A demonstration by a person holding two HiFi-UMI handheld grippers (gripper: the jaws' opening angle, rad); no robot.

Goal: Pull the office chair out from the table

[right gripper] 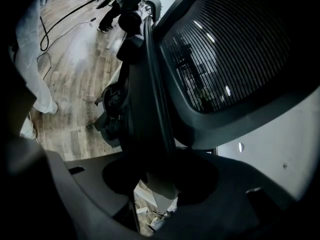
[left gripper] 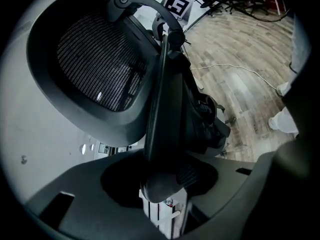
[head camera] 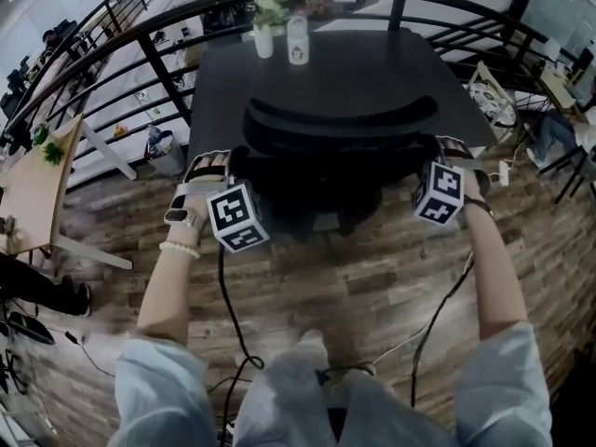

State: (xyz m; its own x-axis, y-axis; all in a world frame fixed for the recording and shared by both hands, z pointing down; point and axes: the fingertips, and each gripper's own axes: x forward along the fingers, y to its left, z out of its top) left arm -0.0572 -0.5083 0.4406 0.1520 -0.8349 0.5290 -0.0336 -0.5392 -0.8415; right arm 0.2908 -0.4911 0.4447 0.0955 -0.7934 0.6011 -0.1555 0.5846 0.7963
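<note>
A black office chair [head camera: 340, 119] stands pushed in under the dark table [head camera: 279, 73], its curved back toward me. My left gripper [head camera: 209, 168] is at the chair's left side and my right gripper [head camera: 453, 149] at its right side. In the left gripper view the mesh back [left gripper: 100, 59] fills the left, and the left armrest [left gripper: 162, 109] runs down between the jaws of the left gripper [left gripper: 165, 184], which close on its end. In the right gripper view the right armrest [right gripper: 152, 109] sits the same way in the right gripper [right gripper: 160, 184], beside the mesh back [right gripper: 235, 49].
A vase of flowers [head camera: 267, 12] and a white bottle [head camera: 298, 40] stand at the table's far edge. A black railing [head camera: 140, 40] curves behind the table. Cables [head camera: 233, 324] trail over the wood floor by my legs. A light wooden table [head camera: 33, 189] stands at the left.
</note>
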